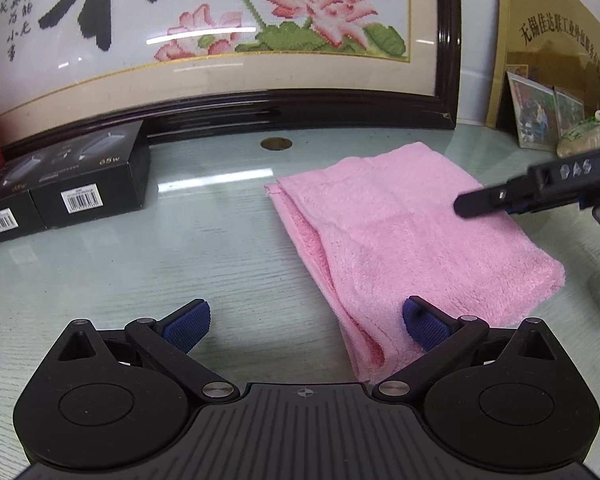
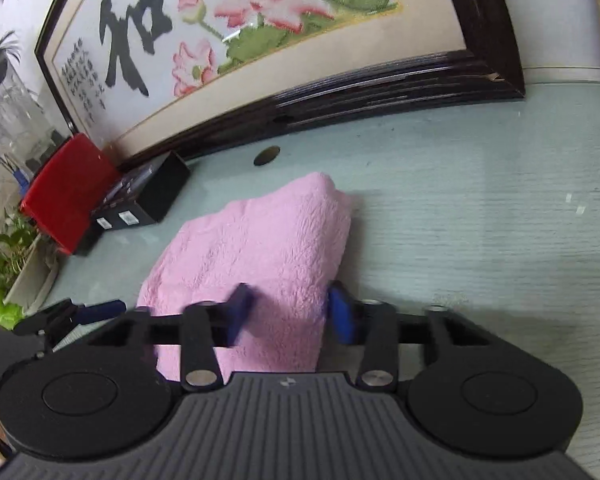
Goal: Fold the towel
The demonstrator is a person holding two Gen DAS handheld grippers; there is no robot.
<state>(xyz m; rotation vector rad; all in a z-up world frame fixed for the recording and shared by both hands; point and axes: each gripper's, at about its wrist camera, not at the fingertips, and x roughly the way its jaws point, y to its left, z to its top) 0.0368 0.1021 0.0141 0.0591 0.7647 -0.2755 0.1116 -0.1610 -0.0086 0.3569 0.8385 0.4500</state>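
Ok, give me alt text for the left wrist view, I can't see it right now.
A folded pink towel lies on a pale table, just ahead of the open left gripper. The right gripper reaches over it from the right; two black boxes and a framed flower picture stand behind.

My work spot, an office or home sideboard, glass-topped table [image 1: 204,216], framed lotus cross-stitch [image 1: 220,32] leaning on the wall, gold company plaque [image 1: 556,52], boxed 65W chargers [image 1: 88,184], red box [image 2: 68,188], potted plant [image 2: 8,256], small photos [image 1: 540,112].
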